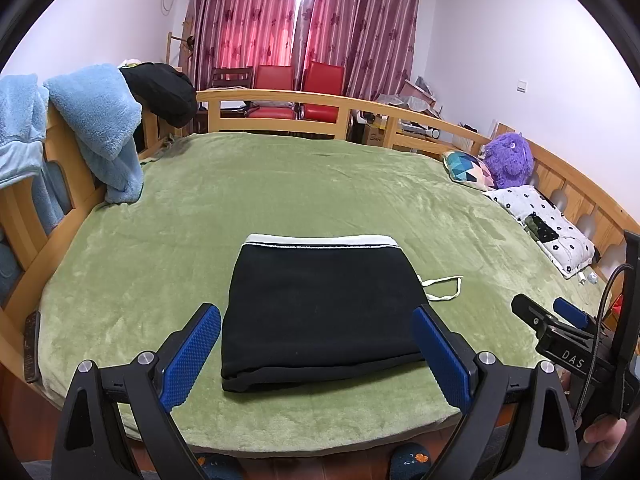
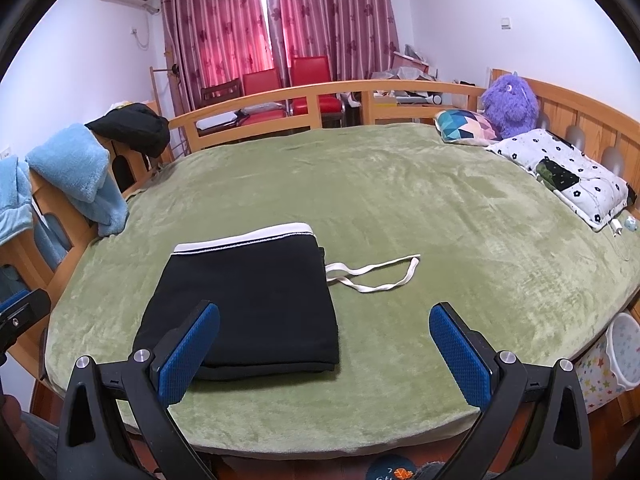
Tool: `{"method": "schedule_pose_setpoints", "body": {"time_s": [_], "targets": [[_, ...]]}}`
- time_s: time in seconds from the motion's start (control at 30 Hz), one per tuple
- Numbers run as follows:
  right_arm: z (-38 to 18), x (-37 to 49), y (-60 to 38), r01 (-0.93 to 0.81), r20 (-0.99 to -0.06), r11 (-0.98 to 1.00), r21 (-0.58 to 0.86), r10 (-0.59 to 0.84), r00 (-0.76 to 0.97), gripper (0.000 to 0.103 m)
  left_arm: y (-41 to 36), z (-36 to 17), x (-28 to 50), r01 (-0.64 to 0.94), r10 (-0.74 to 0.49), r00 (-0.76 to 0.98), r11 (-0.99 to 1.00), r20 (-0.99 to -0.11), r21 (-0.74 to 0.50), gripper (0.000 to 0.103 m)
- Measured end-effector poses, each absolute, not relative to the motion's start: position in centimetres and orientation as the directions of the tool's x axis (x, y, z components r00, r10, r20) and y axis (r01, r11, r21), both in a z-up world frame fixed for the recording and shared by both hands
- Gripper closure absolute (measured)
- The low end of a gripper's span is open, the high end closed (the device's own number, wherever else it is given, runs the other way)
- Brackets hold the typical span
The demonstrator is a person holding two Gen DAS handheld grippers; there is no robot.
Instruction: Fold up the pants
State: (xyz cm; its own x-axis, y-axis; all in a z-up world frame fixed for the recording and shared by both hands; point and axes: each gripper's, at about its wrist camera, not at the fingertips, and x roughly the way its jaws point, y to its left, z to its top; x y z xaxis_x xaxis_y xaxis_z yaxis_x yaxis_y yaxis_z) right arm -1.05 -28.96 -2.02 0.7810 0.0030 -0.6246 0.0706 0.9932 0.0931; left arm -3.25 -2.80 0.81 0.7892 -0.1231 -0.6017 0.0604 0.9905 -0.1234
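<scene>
Item: black pants (image 1: 316, 312), folded into compact rectangle, white waistband at far edge; lies on green bed blanket (image 1: 280, 192) near front edge; white drawstring (image 2: 374, 276) trails loose to right of bundle; left gripper (image 1: 316, 354) released, jaws wide, above near edge of pants, holding nothing; right gripper (image 2: 324, 352) released, empty, over pants' right near corner; judgement: fold looks near complete; risk: snagged drawstring or nudged top layer could undo stack.
</scene>
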Motion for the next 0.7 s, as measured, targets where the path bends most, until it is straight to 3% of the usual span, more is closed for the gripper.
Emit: {"method": "schedule_pose_setpoints", "body": {"time_s": [0.7], "targets": [[-2.34,-1.05,-29.28,0.078,-0.626,0.992,0.1,0.002,0.78,0.0,-2.82,0.86,-3.26,0.061,-0.125,0.789,0.99,-0.601,-0.126,0.006]]}}
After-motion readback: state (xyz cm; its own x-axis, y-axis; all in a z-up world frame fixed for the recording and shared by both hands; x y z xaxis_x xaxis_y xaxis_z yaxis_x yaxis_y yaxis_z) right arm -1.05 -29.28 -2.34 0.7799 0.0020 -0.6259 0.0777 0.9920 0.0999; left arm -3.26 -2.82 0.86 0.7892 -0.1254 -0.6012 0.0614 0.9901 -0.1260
